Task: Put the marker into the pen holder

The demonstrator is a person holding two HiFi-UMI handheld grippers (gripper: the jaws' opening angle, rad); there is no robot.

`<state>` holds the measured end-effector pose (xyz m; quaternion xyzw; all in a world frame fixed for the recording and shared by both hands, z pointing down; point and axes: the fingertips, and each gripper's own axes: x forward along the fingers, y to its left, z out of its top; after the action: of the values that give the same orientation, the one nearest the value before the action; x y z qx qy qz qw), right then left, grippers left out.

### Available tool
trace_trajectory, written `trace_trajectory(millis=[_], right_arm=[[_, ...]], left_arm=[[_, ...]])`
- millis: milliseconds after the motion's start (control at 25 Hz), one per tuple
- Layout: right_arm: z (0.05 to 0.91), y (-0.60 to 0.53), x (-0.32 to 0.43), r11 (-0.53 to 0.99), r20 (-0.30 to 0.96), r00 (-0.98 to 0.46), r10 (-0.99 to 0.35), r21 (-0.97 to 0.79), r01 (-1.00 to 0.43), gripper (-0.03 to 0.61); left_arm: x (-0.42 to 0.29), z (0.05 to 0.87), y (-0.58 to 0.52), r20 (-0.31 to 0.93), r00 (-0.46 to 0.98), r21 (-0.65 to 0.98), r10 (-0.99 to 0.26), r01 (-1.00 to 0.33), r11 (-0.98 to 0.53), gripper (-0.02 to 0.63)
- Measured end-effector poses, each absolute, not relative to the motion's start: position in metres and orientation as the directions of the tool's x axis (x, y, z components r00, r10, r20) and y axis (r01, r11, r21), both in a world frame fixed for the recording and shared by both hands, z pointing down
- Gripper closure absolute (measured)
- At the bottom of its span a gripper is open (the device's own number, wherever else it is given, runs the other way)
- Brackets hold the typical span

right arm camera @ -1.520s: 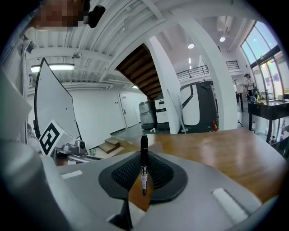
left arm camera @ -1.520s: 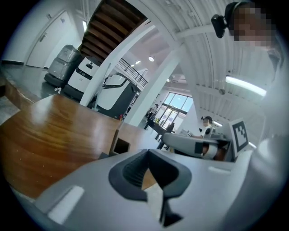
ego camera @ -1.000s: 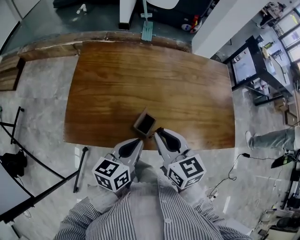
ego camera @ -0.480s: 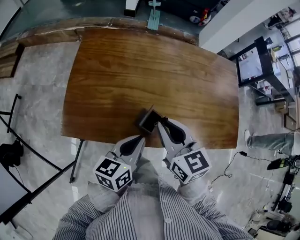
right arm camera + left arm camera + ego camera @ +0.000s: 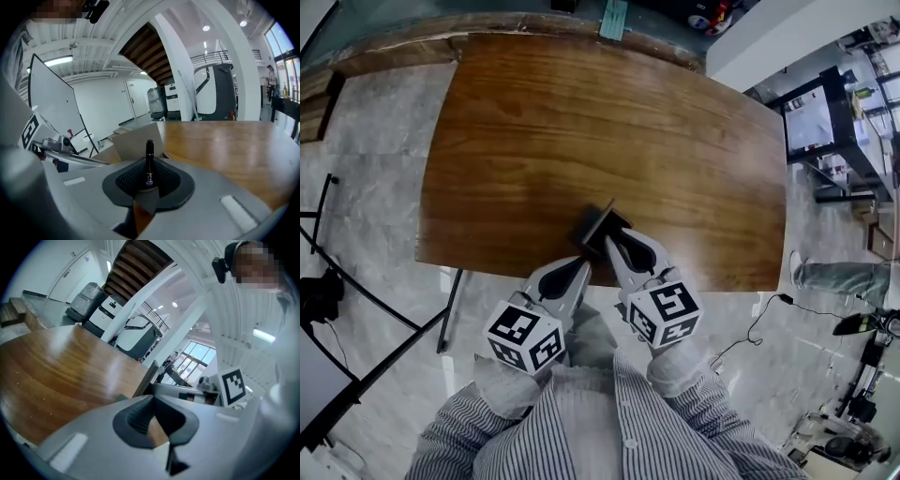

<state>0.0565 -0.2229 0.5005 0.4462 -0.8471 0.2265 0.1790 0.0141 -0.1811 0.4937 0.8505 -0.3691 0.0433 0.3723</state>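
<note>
**Marker pinched in R gripper, right by the pen holder at the table's near edge**

Right gripper (image 5: 615, 240): pads clamped on a dark marker (image 5: 149, 159), which sticks straight out along the jaws w/ its tip toward the pen holder (image 5: 595, 225). The holder is a small open-top box, brownish in the right gripper view. It sits near the front edge of the wooden table (image 5: 581, 122), and I can't tell if the marker touches it. Left gripper (image 5: 582, 267), just left of the right one, has its pads pressed together on nothing. Writing: the marker has a pale label band w/ print too small to read (cubes on both grippers carry only b/w square patterns, no letters).
</note>
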Motion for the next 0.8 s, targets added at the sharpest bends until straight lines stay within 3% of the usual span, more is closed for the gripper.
trace_trajectory(millis=[800], right_arm=[[0.5128,-0.2301,0.0542,0.483,0.554,-0.471,-0.686,-0.138,-0.865,0.517]], left_arm=[[0.0082,0.5018,-0.1803,0.359,0.718,0.623,-0.596,-0.66,-0.42,0.606]])
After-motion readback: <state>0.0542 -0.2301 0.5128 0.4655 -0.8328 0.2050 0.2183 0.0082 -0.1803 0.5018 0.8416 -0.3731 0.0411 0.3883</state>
